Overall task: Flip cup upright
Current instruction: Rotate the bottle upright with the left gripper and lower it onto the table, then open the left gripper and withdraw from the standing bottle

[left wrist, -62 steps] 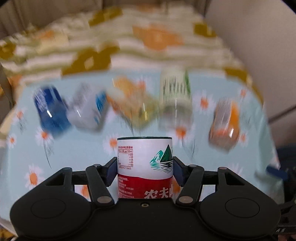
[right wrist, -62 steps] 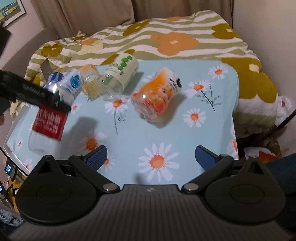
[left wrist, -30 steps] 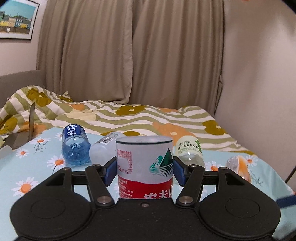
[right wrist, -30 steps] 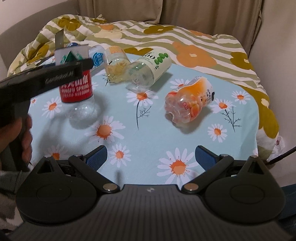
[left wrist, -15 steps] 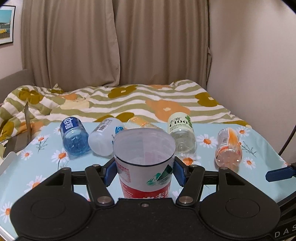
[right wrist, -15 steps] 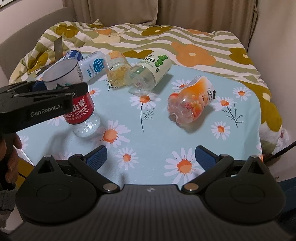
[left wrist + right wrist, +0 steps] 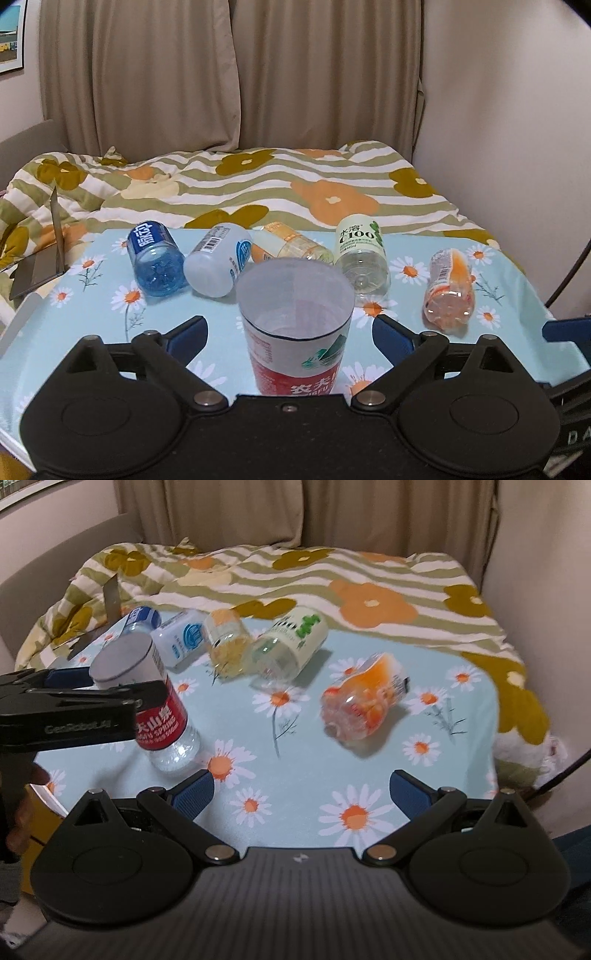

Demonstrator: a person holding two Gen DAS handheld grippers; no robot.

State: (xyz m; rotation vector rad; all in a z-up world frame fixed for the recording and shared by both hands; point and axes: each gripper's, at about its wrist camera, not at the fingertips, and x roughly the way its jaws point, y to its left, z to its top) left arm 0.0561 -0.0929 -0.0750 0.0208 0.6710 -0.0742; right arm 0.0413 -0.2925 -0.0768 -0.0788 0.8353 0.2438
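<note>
The cup is a cut-off clear bottle with a red and white label. It stands upright, open end up, on the daisy-print table. My left gripper is open, its blue pads apart on either side of the cup without touching it. In the right wrist view the cup stands at the left, partly behind the left gripper. My right gripper is open and empty over the table's near edge.
Several other bottle cups lie on their sides in a row at the back: blue, white, yellow, green-labelled and orange. A striped flowered blanket lies behind the table. A wall rises at the right.
The left gripper turned the cup from mouth-down to mouth-up, set it on the table, and has now opened its jaws and let go. The right gripper stayed open and shifted slightly.
</note>
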